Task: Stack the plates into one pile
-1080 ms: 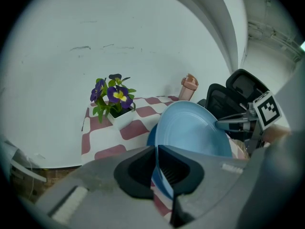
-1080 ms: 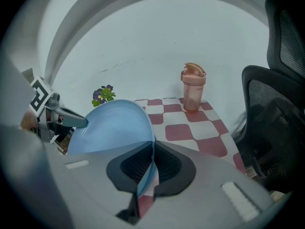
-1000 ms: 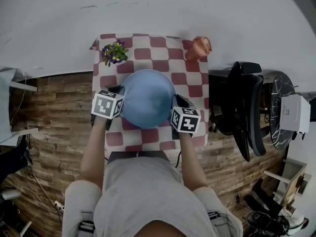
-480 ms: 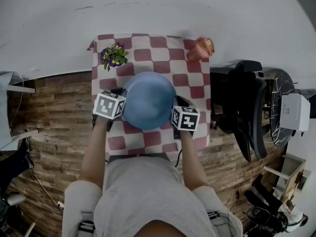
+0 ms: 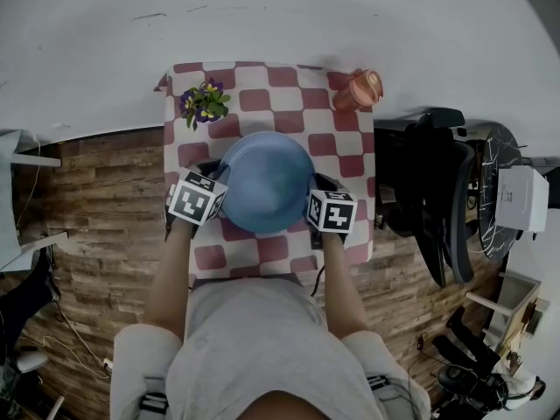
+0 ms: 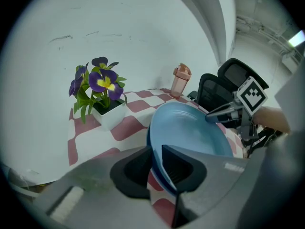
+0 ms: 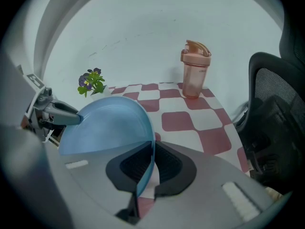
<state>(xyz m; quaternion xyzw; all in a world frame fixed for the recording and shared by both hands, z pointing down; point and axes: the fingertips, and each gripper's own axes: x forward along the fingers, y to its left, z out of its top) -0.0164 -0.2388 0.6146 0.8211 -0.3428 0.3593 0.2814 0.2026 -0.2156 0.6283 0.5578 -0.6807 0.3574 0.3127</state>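
A light blue plate lies level over the middle of the checkered table, between both grippers. My left gripper is at its left rim. In the left gripper view the rim runs between that gripper's jaws, which are opening and no longer pinch it. A darker blue edge shows right under the plate; whether it is a second plate I cannot tell. My right gripper is shut on the right rim, and the plate stands edge-on between its pads.
A white pot of purple flowers stands at the table's far left, a pink shaker bottle at the far right corner. A black office chair is close to the table's right side. A white wall lies behind, wooden floor around.
The plate and both grippers have come slightly toward the person. The left gripper's cube has tilted and shifted a little outward at the rim. The right gripper keeps its hold.
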